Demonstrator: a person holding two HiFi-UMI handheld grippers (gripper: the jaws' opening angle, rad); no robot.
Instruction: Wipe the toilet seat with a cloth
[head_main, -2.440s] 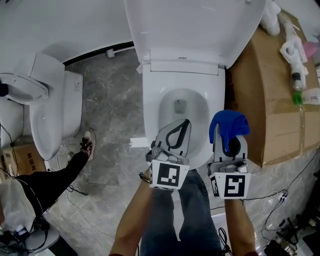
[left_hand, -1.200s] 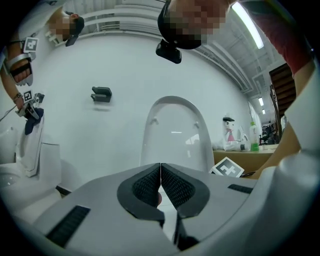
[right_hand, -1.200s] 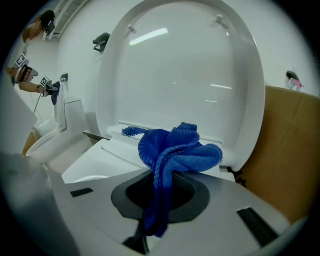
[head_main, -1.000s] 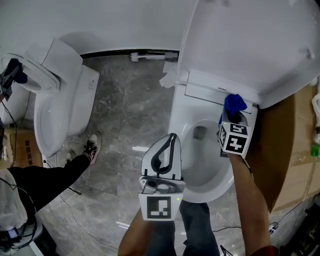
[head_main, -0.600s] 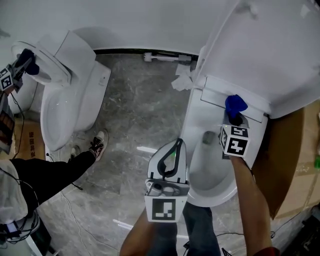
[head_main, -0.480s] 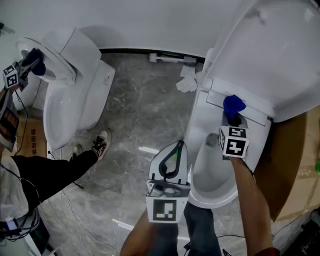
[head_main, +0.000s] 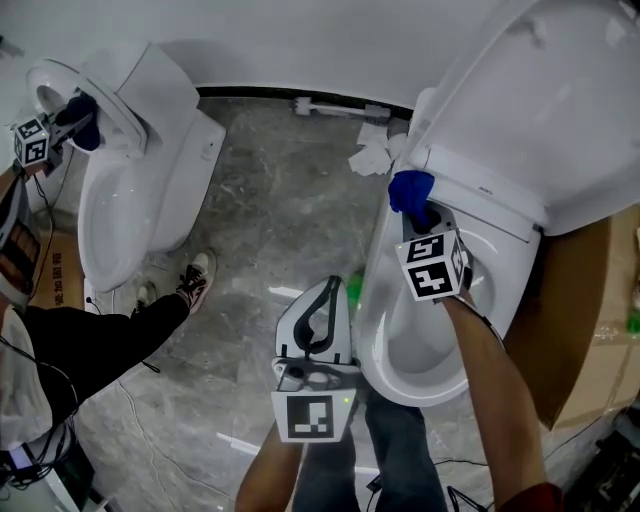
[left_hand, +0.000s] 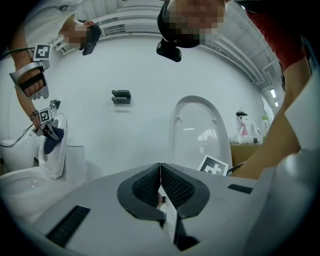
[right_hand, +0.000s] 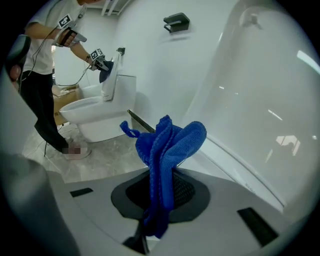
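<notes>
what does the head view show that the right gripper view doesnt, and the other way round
Only the head view: the shut, empty left tongs, the big cardboard box. Only the right gripper view: a dark fitting on the wall. Both: the blue cloth clamped in the right tongs, the raised lid, a second toilet.

Light was bright and even, falling from ceiling strip lights (left_hand: 272, 93) seen in the left gripper view. Shadows on the grey floor (head_main: 270, 220) were soft and faint. The raised toilet lid (right_hand: 270, 100) carried pale streaks of glare. Both gripper views bulged fisheye-wise, with black vignetted corners, and whatever lay nearest the lens was soft. The head view was fairly sharp.
</notes>
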